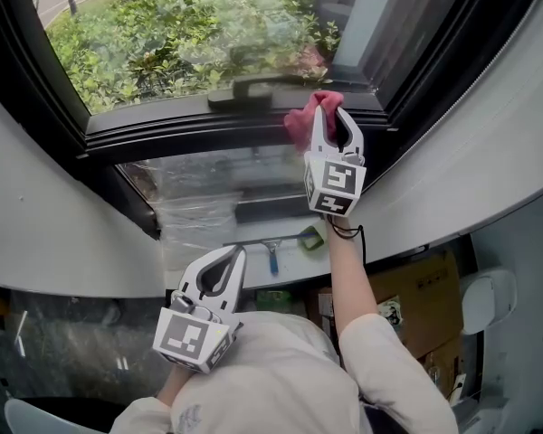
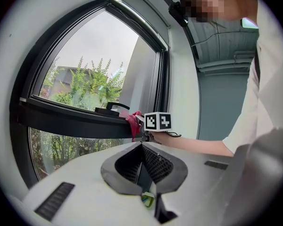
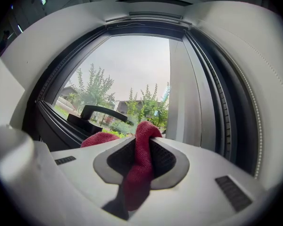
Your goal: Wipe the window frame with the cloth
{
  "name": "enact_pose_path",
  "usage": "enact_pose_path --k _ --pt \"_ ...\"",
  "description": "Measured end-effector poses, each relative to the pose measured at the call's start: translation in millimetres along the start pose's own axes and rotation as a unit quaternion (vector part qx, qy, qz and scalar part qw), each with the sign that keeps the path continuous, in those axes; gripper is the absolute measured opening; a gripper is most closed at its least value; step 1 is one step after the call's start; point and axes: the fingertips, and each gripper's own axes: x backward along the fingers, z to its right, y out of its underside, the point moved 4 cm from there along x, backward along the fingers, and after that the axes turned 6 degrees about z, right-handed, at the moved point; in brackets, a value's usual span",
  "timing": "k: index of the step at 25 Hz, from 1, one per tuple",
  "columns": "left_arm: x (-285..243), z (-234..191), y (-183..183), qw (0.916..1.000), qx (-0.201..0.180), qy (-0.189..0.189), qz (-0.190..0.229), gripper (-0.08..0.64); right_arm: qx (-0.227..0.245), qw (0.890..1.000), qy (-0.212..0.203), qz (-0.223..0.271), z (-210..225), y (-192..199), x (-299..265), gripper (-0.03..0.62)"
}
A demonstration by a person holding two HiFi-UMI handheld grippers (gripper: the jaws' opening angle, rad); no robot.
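**A:** Item: crimson terry cloth. Location?

**B:** In your right gripper, jaws clamped on it. It is bunched against the black horizontal rail of the window frame, just right of the black lever handle.

**A:** Item: left gripper. Condition?

**B:** Jaws together, nothing between them. You hold it low by your chest, well apart from the frame.

**A:** Handling note?

**B:** Press the cloth flat to the rail and sweep along its length. Steer round the handle, since a loose fold could snag there.
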Motion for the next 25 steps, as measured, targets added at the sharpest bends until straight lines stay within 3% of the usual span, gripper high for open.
enact_pose_path --k 25 --pt "8 -8 -4 1.0 0.001 -0.003 0.008 0.008 0.003 1.0 -0.013 0.002 -30 -8 -2 0.086"
